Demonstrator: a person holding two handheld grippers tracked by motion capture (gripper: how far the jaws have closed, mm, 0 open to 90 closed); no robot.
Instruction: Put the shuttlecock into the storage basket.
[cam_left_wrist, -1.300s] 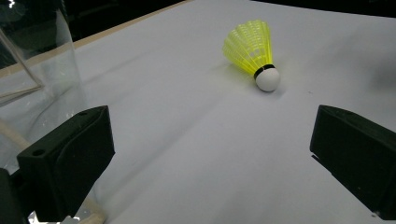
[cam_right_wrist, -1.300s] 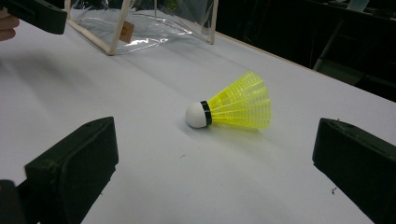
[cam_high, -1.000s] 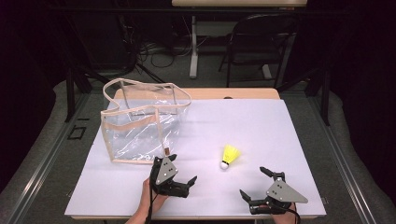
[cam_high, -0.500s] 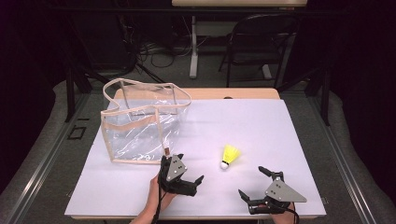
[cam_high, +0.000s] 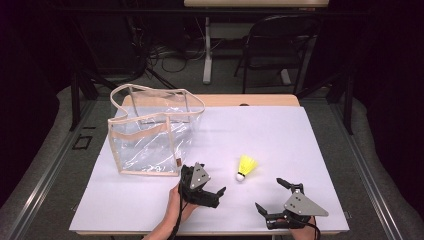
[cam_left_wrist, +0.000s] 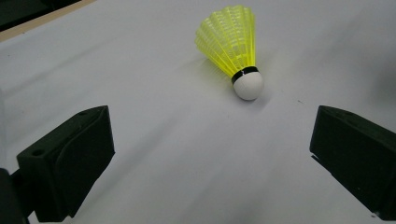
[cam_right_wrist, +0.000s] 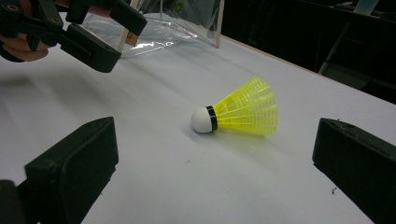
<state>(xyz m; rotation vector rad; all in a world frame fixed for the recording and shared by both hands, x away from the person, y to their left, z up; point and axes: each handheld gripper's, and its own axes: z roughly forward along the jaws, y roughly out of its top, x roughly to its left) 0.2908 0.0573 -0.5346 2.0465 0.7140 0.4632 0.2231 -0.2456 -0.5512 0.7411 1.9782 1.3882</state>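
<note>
Yellow shuttlecock (cam_high: 246, 167), white cork tip, lying sideways on table

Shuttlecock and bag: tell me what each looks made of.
Shuttlecock: yellow skirt looks like moulded plastic, going by its open mesh; the smooth matte white tip could be foam or cork.
Bag: clear glossy plastic film, probably vinyl, see-through with glare, edged in beige trim.

A dark lab: white-covered table (cam_high: 300, 130), floor cables (cam_high: 165, 55), metal stands (cam_high: 207, 50).

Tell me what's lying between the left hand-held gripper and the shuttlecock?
Nothing: in the left gripper view, bare white table runs from the open left hand-held gripper to the shuttlecock.
</note>
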